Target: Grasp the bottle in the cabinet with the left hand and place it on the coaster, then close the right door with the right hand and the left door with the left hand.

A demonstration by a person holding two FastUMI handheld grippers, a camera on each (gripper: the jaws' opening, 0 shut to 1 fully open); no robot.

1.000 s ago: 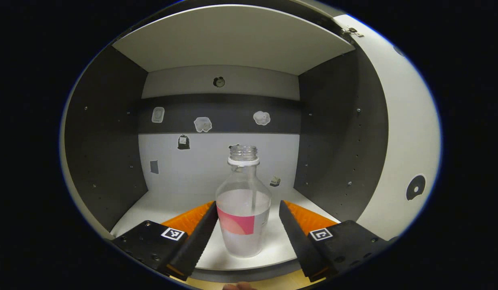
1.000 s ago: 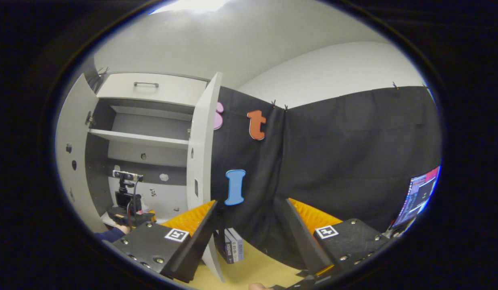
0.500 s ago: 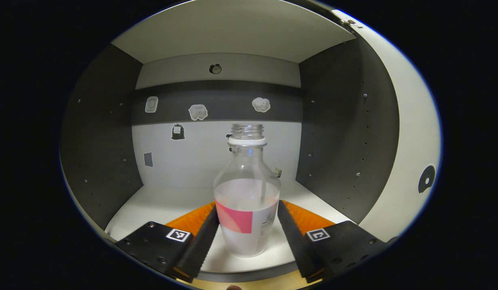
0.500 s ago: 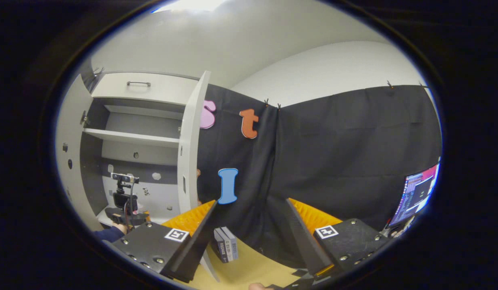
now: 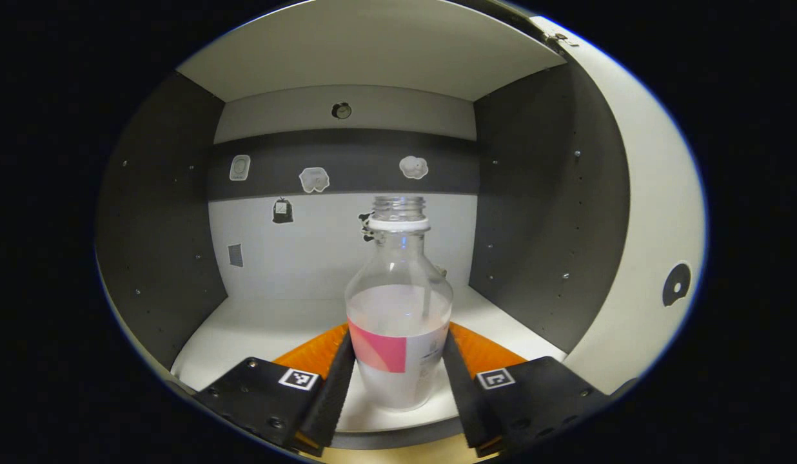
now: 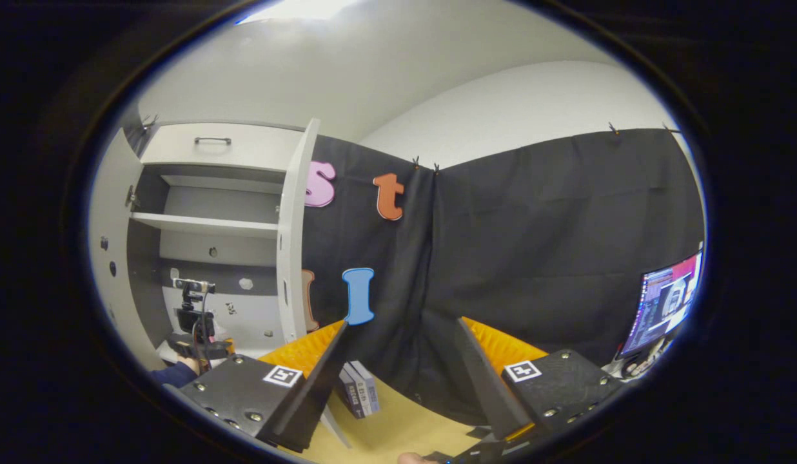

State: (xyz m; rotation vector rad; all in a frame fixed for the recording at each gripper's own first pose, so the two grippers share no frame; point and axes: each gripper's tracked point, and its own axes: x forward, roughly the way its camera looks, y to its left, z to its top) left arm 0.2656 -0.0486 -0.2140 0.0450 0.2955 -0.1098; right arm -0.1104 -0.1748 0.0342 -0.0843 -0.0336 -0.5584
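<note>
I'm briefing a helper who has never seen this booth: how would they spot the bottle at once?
Look inside the open cabinet, on its white lower floor near the front edge. The bottle stands upright there between the left gripper fingers: clear, capless, with a white neck ring and a pink-and-white label, the one freestanding thing among flat stickers on the back wall.

Bottle (image 5: 398,309) upright on cabinet floor (image 5: 256,328), between left gripper (image 5: 398,380) fingers, seemingly touching both.

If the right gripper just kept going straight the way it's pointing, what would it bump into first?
Most likely the black cloth wall. The right gripper is open and aims at it, with bare yellowish tabletop below. The small books stand low and left of that line. Depth is hard to judge here.
</note>
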